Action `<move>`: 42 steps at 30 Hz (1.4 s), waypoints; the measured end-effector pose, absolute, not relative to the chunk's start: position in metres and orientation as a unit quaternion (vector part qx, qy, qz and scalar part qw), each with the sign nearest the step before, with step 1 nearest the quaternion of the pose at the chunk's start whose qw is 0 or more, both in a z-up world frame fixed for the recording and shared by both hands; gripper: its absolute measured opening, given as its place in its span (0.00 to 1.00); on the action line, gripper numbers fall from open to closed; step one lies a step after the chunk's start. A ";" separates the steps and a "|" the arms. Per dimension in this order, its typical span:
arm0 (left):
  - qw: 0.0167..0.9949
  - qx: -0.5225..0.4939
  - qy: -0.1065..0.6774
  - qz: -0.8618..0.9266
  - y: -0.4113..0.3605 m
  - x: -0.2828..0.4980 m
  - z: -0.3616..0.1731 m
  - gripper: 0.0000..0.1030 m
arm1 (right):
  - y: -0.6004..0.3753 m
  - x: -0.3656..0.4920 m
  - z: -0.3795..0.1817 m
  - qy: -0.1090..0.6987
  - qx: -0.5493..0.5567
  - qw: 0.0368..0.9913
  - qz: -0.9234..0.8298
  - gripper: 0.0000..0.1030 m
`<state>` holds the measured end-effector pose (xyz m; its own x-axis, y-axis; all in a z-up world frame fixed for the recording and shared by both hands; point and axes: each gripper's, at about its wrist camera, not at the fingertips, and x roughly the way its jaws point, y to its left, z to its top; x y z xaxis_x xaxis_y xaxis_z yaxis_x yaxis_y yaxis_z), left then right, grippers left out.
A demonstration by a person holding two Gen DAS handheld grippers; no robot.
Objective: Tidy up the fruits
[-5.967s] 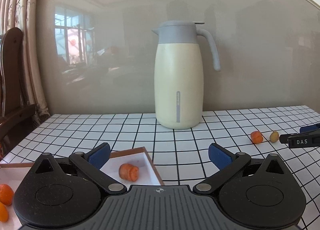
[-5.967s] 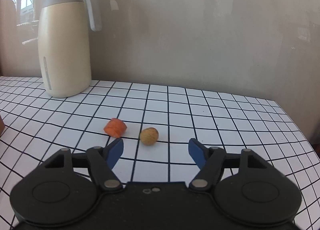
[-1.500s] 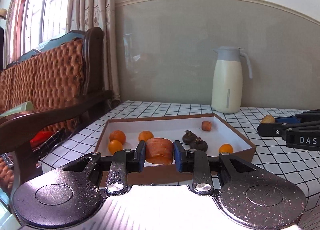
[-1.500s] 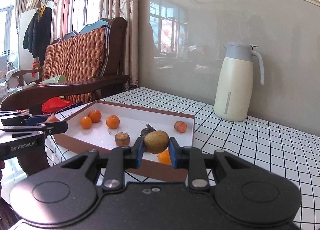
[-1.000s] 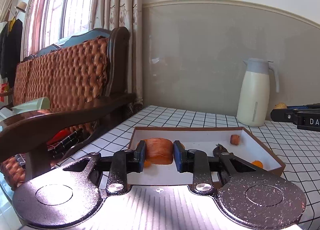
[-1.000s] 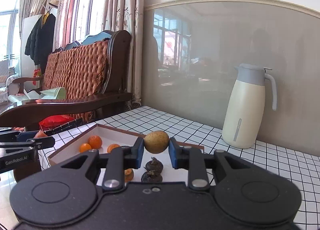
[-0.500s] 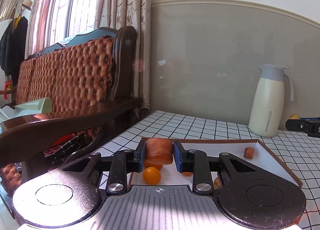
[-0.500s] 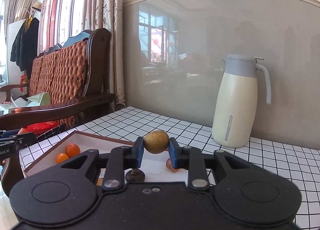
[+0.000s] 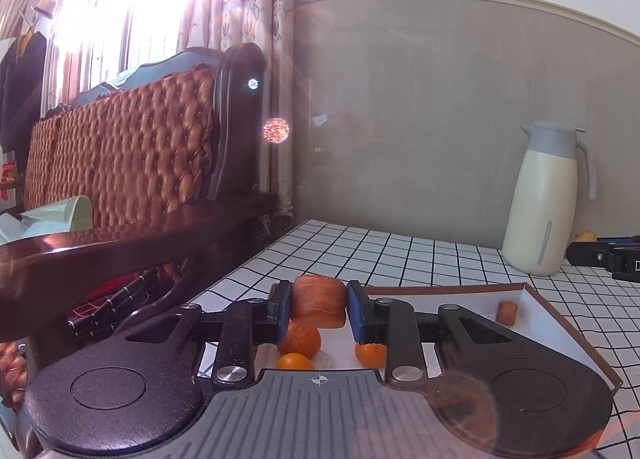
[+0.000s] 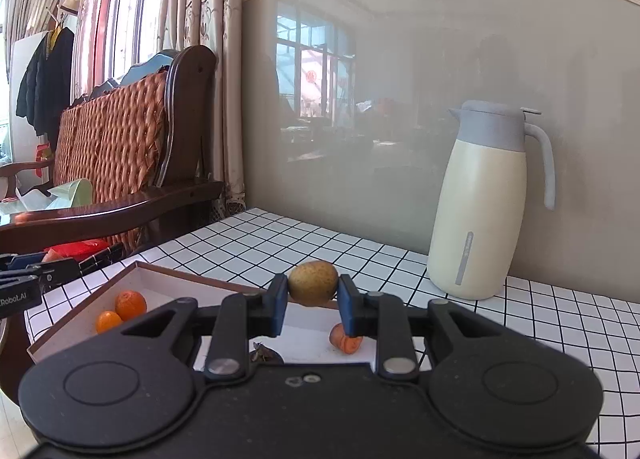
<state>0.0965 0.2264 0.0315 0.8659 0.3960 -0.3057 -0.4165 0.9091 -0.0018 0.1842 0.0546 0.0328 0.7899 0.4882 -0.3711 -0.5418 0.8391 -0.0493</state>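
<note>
The left gripper point(image 9: 319, 309) has its fingers clamped on an orange carrot chunk point(image 9: 319, 301), held above the near end of the brown-rimmed white tray point(image 9: 560, 313), with small oranges point(image 9: 301, 341) lying in the tray just below it. The right gripper point(image 10: 313, 304) has its fingers closed on a yellowish-brown round fruit point(image 10: 313, 282) over the same tray point(image 10: 86, 309), where two oranges point(image 10: 130, 305) and a small carrot piece point(image 10: 345, 340) rest. A cream thermos jug point(image 10: 486, 203) stands on the checkered surface point(image 10: 320, 243) behind the tray.

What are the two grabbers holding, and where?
Left gripper pinches the orange carrot chunk by its sides; right gripper pinches the round yellow-brown fruit by its sides.
</note>
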 end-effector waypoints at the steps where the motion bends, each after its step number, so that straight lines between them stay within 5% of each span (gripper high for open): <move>1: 0.965 -0.034 0.154 0.209 0.227 0.100 0.030 0.29 | 0.057 0.186 0.032 0.178 -0.080 0.942 0.273 0.18; 11: 0.961 -0.034 0.192 0.196 0.228 0.133 0.016 0.29 | 0.073 0.212 0.013 0.227 -0.101 0.930 0.271 0.18; 13: 0.960 -0.038 0.202 0.192 0.226 0.136 0.011 0.30 | 0.078 0.222 0.004 0.263 -0.114 0.918 0.272 0.30; 14: 0.959 -0.034 0.203 0.197 0.224 0.135 0.010 0.56 | 0.080 0.226 -0.001 0.279 -0.124 0.915 0.264 0.42; 15: 0.958 -0.029 0.197 0.204 0.223 0.134 0.010 0.92 | 0.080 0.228 -0.006 0.287 -0.133 0.915 0.251 0.70; 16: 0.961 -0.023 0.180 0.211 0.221 0.129 0.012 0.96 | 0.077 0.227 -0.008 0.281 -0.130 0.920 0.242 0.74; 23: 0.964 -0.014 0.156 0.217 0.218 0.116 0.019 0.96 | 0.056 0.220 0.013 0.235 -0.081 0.940 0.235 0.73; 27: 0.965 -0.018 0.158 0.211 0.213 0.103 0.018 1.00 | 0.043 0.208 0.018 0.217 -0.075 0.945 0.232 0.94; 42: 0.969 -0.002 0.179 0.169 0.157 0.049 0.035 1.00 | -0.017 0.129 0.048 0.192 -0.098 0.949 0.229 0.94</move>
